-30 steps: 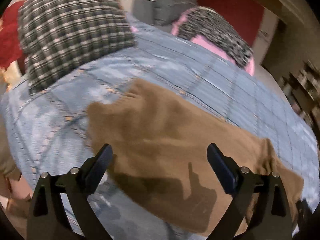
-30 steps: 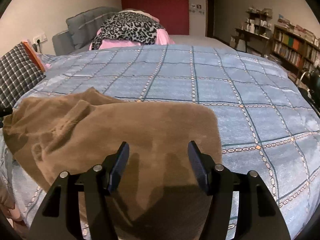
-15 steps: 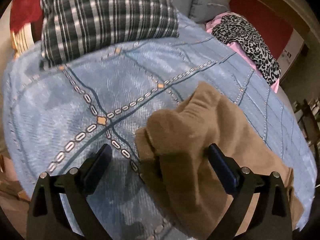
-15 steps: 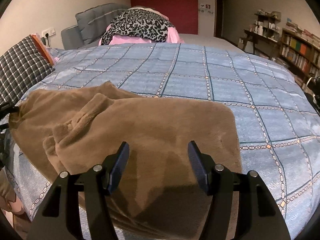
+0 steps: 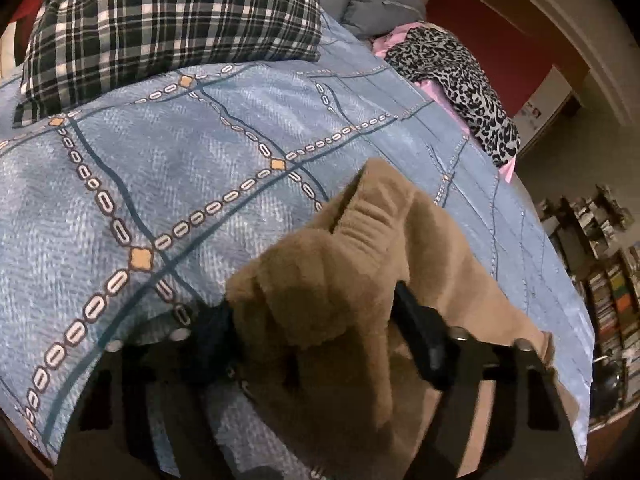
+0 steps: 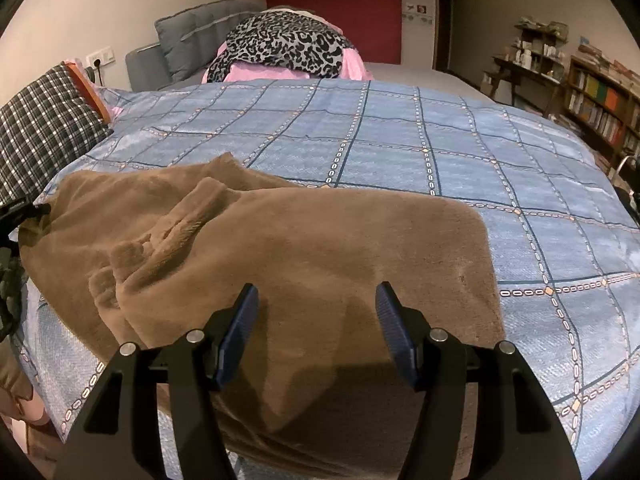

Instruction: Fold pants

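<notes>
The brown fleece pants lie across the near part of a blue checked bedspread. In the left wrist view their bunched end sits between my left gripper's fingers, which press in on it from both sides. The left gripper also shows at the left edge of the right wrist view, at the pants' left end. My right gripper is open and empty, hovering over the pants' near right part.
A plaid pillow lies at the bed's left end. A leopard-print cloth on pink fabric sits at the far side by grey cushions. Bookshelves stand to the right. The bed's near edge runs just below both grippers.
My left gripper has moved onto the pants' left end and its fingers have closed in on the bunched fabric. The right gripper stays open, having drawn slightly closer over the pants.
</notes>
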Demonstrator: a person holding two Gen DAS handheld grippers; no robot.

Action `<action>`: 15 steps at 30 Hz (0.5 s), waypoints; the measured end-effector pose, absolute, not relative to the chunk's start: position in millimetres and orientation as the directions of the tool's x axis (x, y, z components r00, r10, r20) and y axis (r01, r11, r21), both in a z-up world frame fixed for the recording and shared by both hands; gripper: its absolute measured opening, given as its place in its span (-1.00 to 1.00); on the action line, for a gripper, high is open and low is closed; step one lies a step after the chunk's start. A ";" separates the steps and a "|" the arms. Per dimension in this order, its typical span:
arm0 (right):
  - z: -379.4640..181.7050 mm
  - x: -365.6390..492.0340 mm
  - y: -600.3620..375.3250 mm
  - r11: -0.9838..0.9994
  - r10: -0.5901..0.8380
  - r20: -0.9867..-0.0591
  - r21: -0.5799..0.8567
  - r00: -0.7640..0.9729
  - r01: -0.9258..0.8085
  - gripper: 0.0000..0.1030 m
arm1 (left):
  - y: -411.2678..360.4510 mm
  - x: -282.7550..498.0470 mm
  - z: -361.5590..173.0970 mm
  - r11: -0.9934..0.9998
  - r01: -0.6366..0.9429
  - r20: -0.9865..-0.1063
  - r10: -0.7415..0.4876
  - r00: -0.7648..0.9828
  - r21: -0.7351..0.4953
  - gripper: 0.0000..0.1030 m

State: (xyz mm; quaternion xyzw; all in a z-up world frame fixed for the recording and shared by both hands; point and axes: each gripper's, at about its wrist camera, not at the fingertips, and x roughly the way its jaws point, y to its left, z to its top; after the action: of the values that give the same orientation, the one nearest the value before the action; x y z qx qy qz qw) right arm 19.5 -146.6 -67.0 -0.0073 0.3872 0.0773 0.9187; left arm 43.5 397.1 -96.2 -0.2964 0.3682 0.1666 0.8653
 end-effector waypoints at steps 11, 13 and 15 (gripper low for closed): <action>-61.4 17.5 -155.0 0.990 0.134 -0.698 0.064 0.704 -0.124 0.18 | 384.7 33.7 -63.2 0.753 -0.504 -0.701 0.081 0.709 -0.423 -0.43; -60.7 16.4 -157.5 0.990 0.139 -0.696 0.076 0.704 -0.120 0.18 | 373.6 36.7 -48.5 0.772 -0.478 -0.684 0.079 0.725 -0.418 -0.43; -61.2 16.2 -161.5 0.989 0.146 -0.698 0.094 0.701 -0.112 0.18 | 359.7 39.9 -32.6 0.797 -0.449 -0.667 0.078 0.741 -0.405 -0.43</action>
State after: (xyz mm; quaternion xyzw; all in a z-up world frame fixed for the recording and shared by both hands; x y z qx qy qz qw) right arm 16.2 -161.5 -61.2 0.0221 0.3803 0.0700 0.9219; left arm 39.9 359.7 -32.6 -0.2825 0.3283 0.1480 0.8891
